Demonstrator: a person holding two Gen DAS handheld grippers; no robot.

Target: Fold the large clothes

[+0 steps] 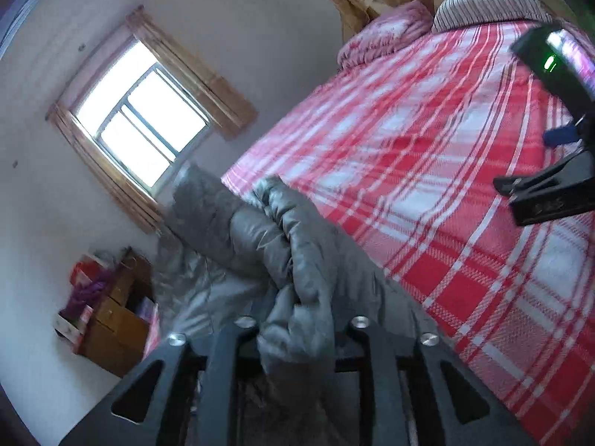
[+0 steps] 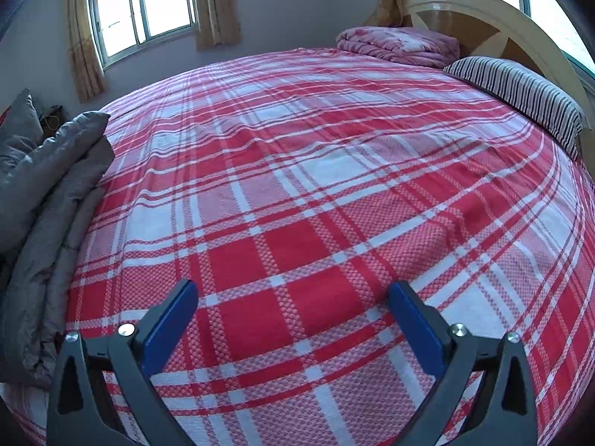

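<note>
A grey padded jacket (image 1: 260,230) lies bunched along the left edge of the bed, and it shows as a folded heap (image 2: 44,186) in the right wrist view. My left gripper (image 1: 301,323) has its jaws narrow, with a fold of the jacket packed between them from finger to finger. The fabric hides the pads. My right gripper (image 2: 292,290) hovers over the red plaid bedspread (image 2: 297,171) with its blue pads (image 2: 167,327) wide apart and nothing between them. In the left wrist view the right gripper (image 1: 531,160) appears at the right edge, apart from the jacket.
A folded pink quilt (image 2: 398,44) and a striped pillow (image 2: 520,93) lie by the wooden headboard (image 2: 483,18). A curtained window (image 2: 141,7) is in the far wall. Wooden drawers with boxes (image 1: 111,304) stand on the floor beside the bed.
</note>
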